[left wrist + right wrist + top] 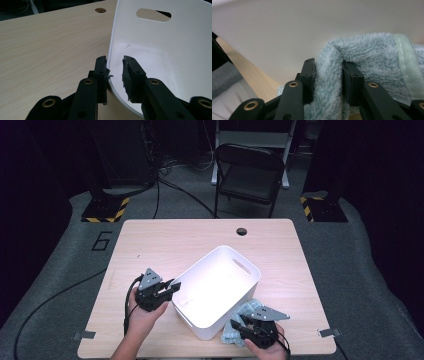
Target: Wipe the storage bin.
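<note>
Light wood table (pixel 150 245), a round cable hole (pixel 242 231) near its far edge; floor beyond it bears a painted "6" (pixel 103 241), the one piece of legible writing. Black folding chair (pixel 248 170) stands past the far edge, its surroundings lost in dark. White plastic bin (pixel 220 290) sits angled on the near half of the table, slot handle (pixel 242 265) in its far wall; faint grey marks on the inside floor near the left corner, too small to read. Pale blue-green fluffy towel (pixel 245 312) lies bunched against the bin's near right wall, partly hidden by the gripper above it. Left gripper (pixel 115 67) straddles the bin's rim at the left corner: one jaw outside touching the wall, the other inside with a gap, so not clamped. Right gripper (pixel 328 72) is pinched onto a fold of towel, pile bulging between both jaws. Person's hands cut off at the bottom edge.
</note>
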A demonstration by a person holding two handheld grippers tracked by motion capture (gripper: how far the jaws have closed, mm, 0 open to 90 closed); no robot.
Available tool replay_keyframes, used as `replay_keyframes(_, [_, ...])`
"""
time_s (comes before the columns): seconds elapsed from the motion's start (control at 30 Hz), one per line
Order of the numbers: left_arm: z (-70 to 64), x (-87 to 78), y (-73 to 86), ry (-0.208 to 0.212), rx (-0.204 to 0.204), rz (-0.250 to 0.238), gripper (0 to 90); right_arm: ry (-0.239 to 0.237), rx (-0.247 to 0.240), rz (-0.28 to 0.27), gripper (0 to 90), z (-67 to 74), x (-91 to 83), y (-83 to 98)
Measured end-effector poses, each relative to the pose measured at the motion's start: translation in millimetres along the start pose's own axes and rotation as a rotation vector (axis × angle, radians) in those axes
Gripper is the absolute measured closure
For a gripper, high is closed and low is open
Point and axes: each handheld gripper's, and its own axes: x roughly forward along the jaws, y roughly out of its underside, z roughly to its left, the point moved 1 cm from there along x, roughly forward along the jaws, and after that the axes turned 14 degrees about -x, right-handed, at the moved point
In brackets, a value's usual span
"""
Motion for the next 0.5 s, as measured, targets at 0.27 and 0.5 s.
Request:
replay_keyframes(0.27, [-0.8, 0.2, 0.5, 0.002, -0.005, -0.003, 73.2, 0.006, -0.035, -0.117, 65.2, 10.3, -21.8, -22.9])
replay_keyframes(0.5, [-1.9, -0.1, 0.7, 0.004, -0.003, 0.005, 73.2, 0.006, -0.035, -0.132, 65.2, 11.5, -25.0, -25.7])
